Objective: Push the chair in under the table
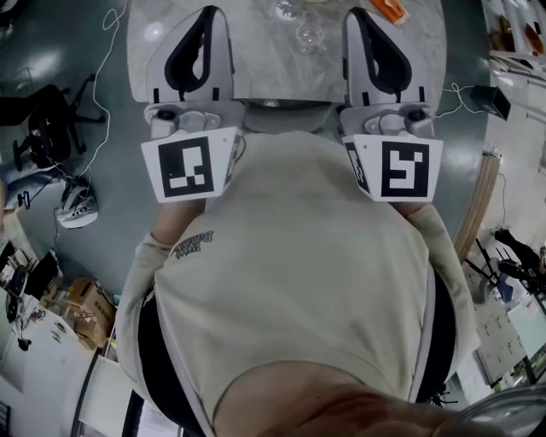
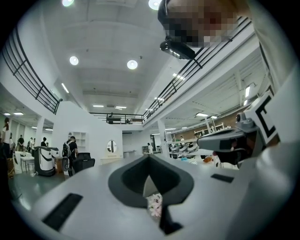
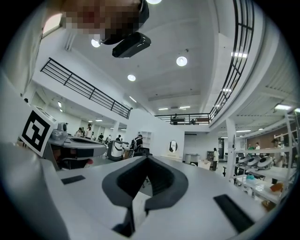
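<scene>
At the far left of the head view a black office chair [image 1: 43, 128] stands on the dark floor, well apart from the work, with a white cable [image 1: 107, 77] trailing past it. Next comes the left gripper [image 1: 207, 17], held level over the near edge of the marble table [image 1: 281, 72]. Its own view shows the jaws pressed together with nothing caught between them, only a sliver of patterned surface visible below through the slot. Its marker cube [image 1: 188, 166] sits close against the person's beige shirt [image 1: 290, 273]. Between the two grippers, just under the table's near edge, a narrow grey strip shows, apparently the top of the chair [image 1: 281, 115]. It lies tight against the table, lower than both grippers and flanked by them, and the shirt hides the rest. No view shows whether either gripper touches it. On the tabletop above it stands a clear stemmed glass [image 1: 309, 36]. To the right, the right gripper [image 1: 363, 17] mirrors the left, reaching level over the same table edge. Its jaws are likewise closed on each other and empty, as its own view shows. An orange object [image 1: 388, 8] lies on the table just beside its tip. Further right a black box [image 1: 488, 100] sits on the floor with a cable.
</scene>
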Available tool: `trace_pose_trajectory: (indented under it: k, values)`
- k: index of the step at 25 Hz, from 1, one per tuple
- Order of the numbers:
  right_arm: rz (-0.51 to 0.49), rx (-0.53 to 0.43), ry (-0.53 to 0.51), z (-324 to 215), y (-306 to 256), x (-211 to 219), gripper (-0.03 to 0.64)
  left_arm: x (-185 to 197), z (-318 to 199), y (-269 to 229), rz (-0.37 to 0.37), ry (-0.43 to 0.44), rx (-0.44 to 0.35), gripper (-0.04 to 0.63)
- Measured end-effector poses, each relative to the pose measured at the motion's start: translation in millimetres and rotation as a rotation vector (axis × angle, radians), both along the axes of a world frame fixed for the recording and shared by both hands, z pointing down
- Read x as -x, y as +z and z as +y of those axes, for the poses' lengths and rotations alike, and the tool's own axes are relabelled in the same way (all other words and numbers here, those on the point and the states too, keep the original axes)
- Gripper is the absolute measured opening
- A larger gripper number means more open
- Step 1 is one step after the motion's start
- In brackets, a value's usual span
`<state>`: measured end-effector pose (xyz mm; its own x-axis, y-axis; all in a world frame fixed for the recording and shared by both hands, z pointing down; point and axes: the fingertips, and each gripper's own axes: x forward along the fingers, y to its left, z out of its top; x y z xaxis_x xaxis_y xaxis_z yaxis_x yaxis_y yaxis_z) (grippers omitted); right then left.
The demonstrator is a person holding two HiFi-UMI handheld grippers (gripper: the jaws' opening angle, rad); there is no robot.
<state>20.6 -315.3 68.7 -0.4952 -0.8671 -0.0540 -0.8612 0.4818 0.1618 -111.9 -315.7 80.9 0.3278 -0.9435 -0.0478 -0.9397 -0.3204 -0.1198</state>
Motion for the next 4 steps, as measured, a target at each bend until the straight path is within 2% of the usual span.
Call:
trace_pose_trajectory:
  k: [4]
  values:
    - [-0.005,-0.001,-0.001,0.4,-2.3,-2.0,0.009,-1.3,-2.4,-0.9,0.015,-0.003,0.006,0.009]
